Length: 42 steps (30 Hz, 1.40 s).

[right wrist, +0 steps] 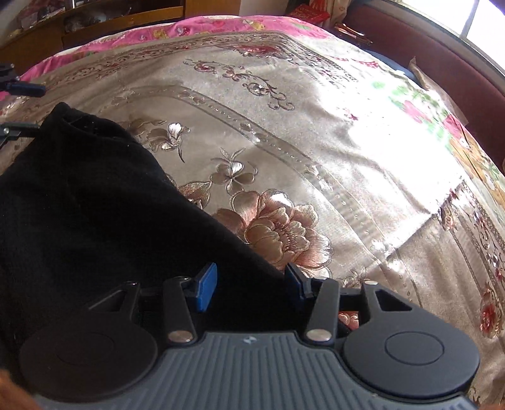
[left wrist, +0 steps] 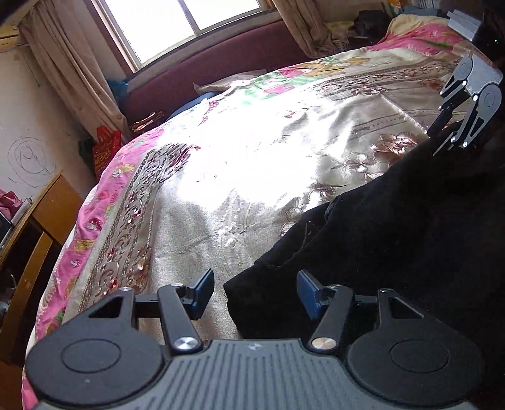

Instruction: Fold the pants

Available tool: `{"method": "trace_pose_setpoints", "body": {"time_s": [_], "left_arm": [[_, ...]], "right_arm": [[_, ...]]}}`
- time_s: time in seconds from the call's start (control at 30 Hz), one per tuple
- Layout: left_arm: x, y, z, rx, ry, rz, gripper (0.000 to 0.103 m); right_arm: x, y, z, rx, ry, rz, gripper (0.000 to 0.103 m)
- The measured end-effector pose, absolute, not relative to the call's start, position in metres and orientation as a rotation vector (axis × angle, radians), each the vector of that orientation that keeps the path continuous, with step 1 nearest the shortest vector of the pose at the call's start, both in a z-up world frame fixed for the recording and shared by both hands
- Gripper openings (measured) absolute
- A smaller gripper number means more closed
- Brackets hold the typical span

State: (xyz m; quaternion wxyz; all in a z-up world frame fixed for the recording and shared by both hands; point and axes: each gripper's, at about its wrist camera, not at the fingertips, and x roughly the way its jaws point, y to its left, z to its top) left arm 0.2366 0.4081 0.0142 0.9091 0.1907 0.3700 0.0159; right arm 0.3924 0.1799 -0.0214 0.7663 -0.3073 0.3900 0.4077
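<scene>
The bed (left wrist: 240,164) fills the room from where I stand, covered by a shiny beige bedspread (right wrist: 284,132) embroidered with flowers and edged in pink, sunlight glaring off its middle. A dark red headboard (left wrist: 221,63) runs along the far side beneath the window (left wrist: 176,22), with pale curtains (left wrist: 72,72) hanging at each end. A wooden cabinet (left wrist: 41,220) stands just beside the bed's pink edge; its shelves hold things too dim to name.

The black pants (left wrist: 394,227) lie bunched on the bedspread, a hemmed end pointing toward the sunlit middle.

The left gripper (left wrist: 255,293) hovers at one end of the pants, its blue-padded jaws spread apart: a corner of the black cloth sits in the gap, but neither pad presses on it. The right gripper (right wrist: 251,287) is at the opposite end, jaws likewise apart over the edge of the fabric, with no pad clamping it.

A red bag (left wrist: 105,151) leans by the bed's far corner; I cannot see what is inside.
</scene>
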Motion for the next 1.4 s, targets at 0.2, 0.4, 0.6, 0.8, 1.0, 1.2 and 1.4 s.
{"method": "trace_pose_setpoints", "body": {"time_s": [0.2, 0.4, 0.6, 0.8, 1.0, 1.2, 1.4], "left_arm": [[0.27, 0.418, -0.006, 0.416, 0.871, -0.062, 0.073], [0.289, 0.417, -0.021, 0.4, 0.947, -0.082, 0.067], [0.278, 0.411, -0.009, 0.457, 0.912, -0.028, 0.031], [0.254, 0.404, 0.015, 0.472, 0.857, -0.047, 0.026], [0.266, 0.407, 0.006, 0.445, 0.847, -0.029, 0.042], [0.281, 0.42, -0.015, 0.474, 0.877, -0.081, 0.074], [0.29, 0.425, -0.025, 0.449, 0.894, -0.089, 0.072]], "right_arm": [[0.406, 0.18, -0.041, -0.685, 0.891, 0.89, 0.052], [0.412, 0.177, -0.04, -0.658, 0.95, 0.878, 0.032], [0.397, 0.176, -0.027, -0.693, 0.919, 0.838, 0.0], [0.367, 0.162, 0.003, -0.695, 0.852, 0.887, 0.001], [0.386, 0.172, -0.013, -0.757, 0.812, 0.892, 0.054], [0.418, 0.184, -0.046, -0.75, 0.868, 0.965, 0.049], [0.405, 0.182, -0.048, -0.721, 0.889, 0.965, 0.011]]}}
